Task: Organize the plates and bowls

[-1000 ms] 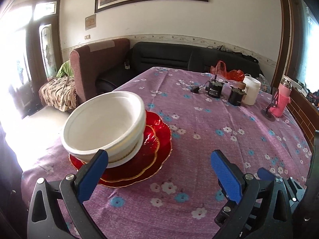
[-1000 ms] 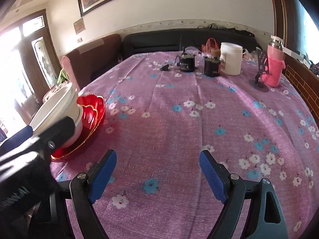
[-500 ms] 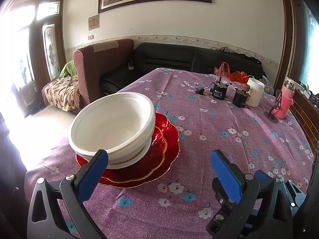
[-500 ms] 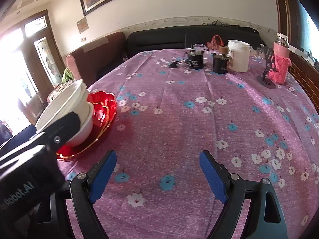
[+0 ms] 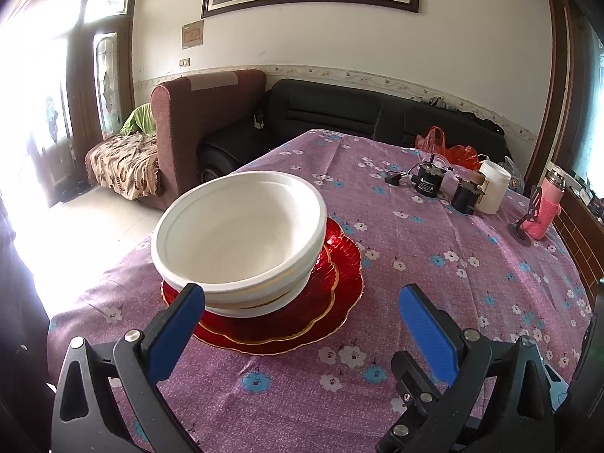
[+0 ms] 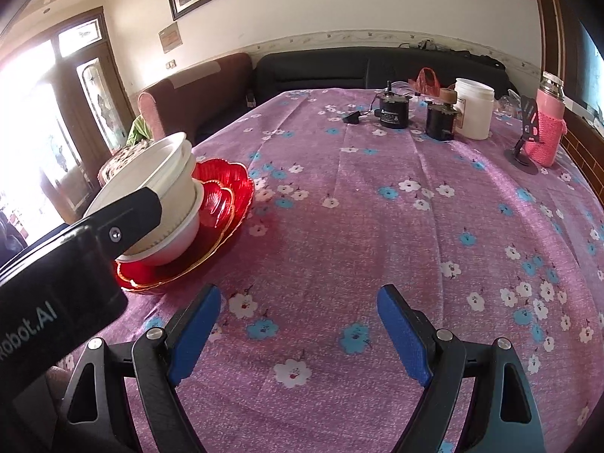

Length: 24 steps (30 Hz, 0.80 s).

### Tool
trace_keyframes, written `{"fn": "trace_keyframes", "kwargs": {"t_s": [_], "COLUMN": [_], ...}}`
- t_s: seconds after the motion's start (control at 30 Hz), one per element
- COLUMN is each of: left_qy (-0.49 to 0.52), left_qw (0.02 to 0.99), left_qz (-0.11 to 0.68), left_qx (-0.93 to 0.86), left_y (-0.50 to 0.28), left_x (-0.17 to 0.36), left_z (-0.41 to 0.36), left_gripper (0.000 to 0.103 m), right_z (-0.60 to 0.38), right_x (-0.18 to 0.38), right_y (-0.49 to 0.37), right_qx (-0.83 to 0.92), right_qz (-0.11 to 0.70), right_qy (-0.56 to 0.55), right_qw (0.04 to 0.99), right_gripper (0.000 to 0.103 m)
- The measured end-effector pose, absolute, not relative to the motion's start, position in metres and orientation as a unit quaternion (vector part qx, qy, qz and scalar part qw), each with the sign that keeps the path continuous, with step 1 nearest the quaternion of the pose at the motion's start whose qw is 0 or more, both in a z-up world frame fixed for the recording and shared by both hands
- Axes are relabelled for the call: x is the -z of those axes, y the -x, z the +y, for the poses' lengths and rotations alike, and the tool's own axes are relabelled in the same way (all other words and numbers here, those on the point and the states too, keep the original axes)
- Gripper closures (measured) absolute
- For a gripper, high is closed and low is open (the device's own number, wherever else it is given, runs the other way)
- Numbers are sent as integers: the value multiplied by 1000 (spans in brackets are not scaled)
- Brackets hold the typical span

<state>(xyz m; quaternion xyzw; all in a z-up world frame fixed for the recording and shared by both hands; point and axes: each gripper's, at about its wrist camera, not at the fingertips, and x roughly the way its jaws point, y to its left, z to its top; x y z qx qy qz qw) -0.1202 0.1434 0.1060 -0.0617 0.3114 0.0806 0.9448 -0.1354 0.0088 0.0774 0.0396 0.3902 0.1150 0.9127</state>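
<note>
Near the left edge of the table [image 5: 434,264], w/ its purple flowered cloth, stand the white bowls [image 5: 241,241], nested one in another and a bit tilted. They sit on the red plates [image 5: 332,302], stacked too, w/ gold scalloped rims. In the right wrist view the same bowls [image 6: 177,173] and plates [image 6: 226,196] are at the left side, partly hidden by the black body of the other tool.

The left gripper [image 5: 302,324] hovers just before the stack; its jaws are spread wide, holding nothing, and its left blue pad [image 5: 177,328] overlaps the bowl rim in the view, contact cannot be told. The right gripper [image 6: 298,332] is over bare cloth, well apart from the stack, jaws also spread, nothing btw. them.

At the far right corner are a white jar [image 6: 473,107], two black motors [image 6: 394,111] and a pink bottle [image 6: 549,128].
</note>
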Motion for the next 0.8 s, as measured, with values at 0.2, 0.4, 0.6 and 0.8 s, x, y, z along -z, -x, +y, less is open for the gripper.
{"fn": "trace_keyframes", "kwargs": {"t_s": [0.2, 0.4, 0.6, 0.8], "left_qy": [64, 85, 97, 74], "left_qw": [956, 975, 971, 970], "left_qz": [261, 160, 173, 175], "left_qx": [-118, -129, -133, -154], "left_y": [140, 178, 172, 155], "left_x": [-121, -157, -170, -176], "left_z": [155, 178, 200, 196], "left_gripper": [0, 0, 0, 0], "right_z": [17, 20, 28, 26], "right_x": [-78, -80, -88, -101], "right_y": [140, 145, 151, 157], "right_qx": [-120, -124, -139, -157], "right_qz": [389, 384, 374, 361], "right_qy": [-32, -30, -21, -26], "right_qw": [913, 914, 917, 919], "right_gripper": [14, 14, 14, 14]}}
